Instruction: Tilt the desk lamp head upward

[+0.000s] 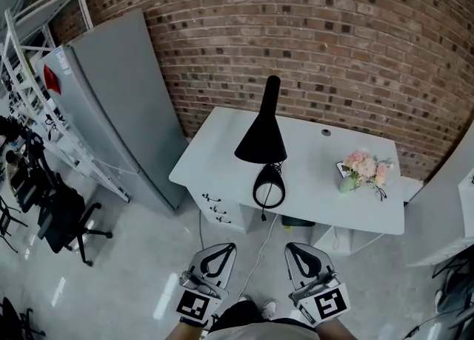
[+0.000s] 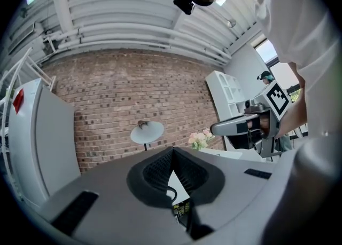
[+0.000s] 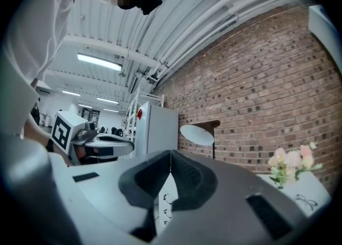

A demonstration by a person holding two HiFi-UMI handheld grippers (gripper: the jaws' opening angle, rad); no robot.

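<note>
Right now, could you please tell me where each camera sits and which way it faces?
Head view: on the person's head, facing steeply down at the desk lamp; left gripper, right gripper below.
Left gripper view: along its shut jaws toward the brick wall; right gripper visible.
Right gripper view: likewise; left gripper visible.
All share the desk lamp.

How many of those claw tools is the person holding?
2: the left gripper low in the head view, the right gripper beside it, to its right. None seems hidden.

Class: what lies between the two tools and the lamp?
Floor crossed by a white cord, then the front edge of the desk, separate the left tool and right tool from the lamp; the head view shows it.
</note>
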